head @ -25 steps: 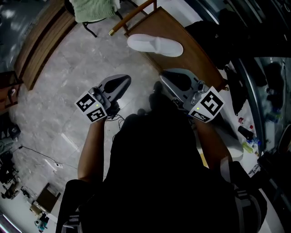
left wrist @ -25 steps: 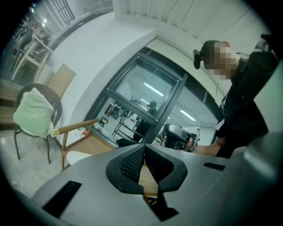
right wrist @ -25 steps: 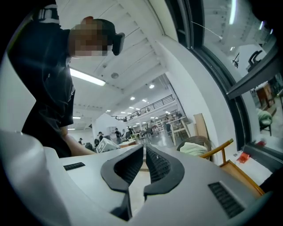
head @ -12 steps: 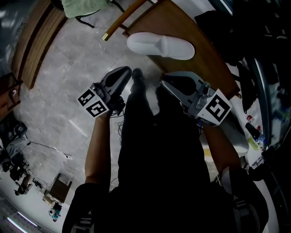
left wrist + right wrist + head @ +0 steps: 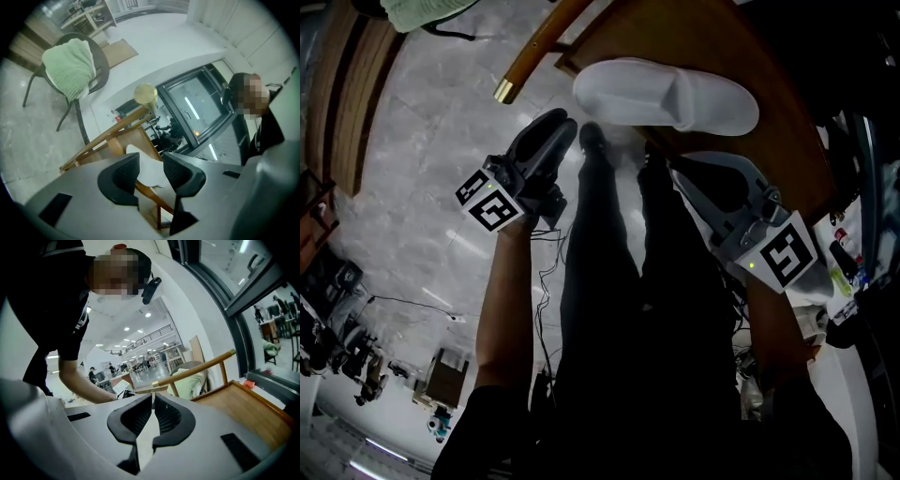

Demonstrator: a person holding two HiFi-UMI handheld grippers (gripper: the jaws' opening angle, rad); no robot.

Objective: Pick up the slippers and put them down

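Seen from the head view, the person's dark-trousered legs [image 5: 609, 281] fill the near ground, with a bare forearm reaching forward on either side. The left forearm [image 5: 506, 300] runs straight up the frame to the left gripper [image 5: 555, 127], which is rolled to one side so that its marker cube faces up and left. Its jaws have just been opening and now stand moderately apart. The pads press on nothing, and in the left gripper view the pale end of the slipper [image 5: 666, 94] shows through the gap beyond them. The right forearm [image 5: 773, 319] angles inward to the right gripper [image 5: 667, 157], held nearly level and pointing toward the wooden chair [image 5: 623, 28]. Its jaws are drawn together with only a sliver between the pads and nothing in them. The white slipper lies flat on the chair's seat, just ahead of both sets of fingertips and touching neither. The chair's brass-tipped rail [image 5: 530, 61] slants out over the grey marble floor [image 5: 422, 141]. Farther off, a green towel [image 5: 70, 65] is draped over a dark chair [image 5: 102, 70].
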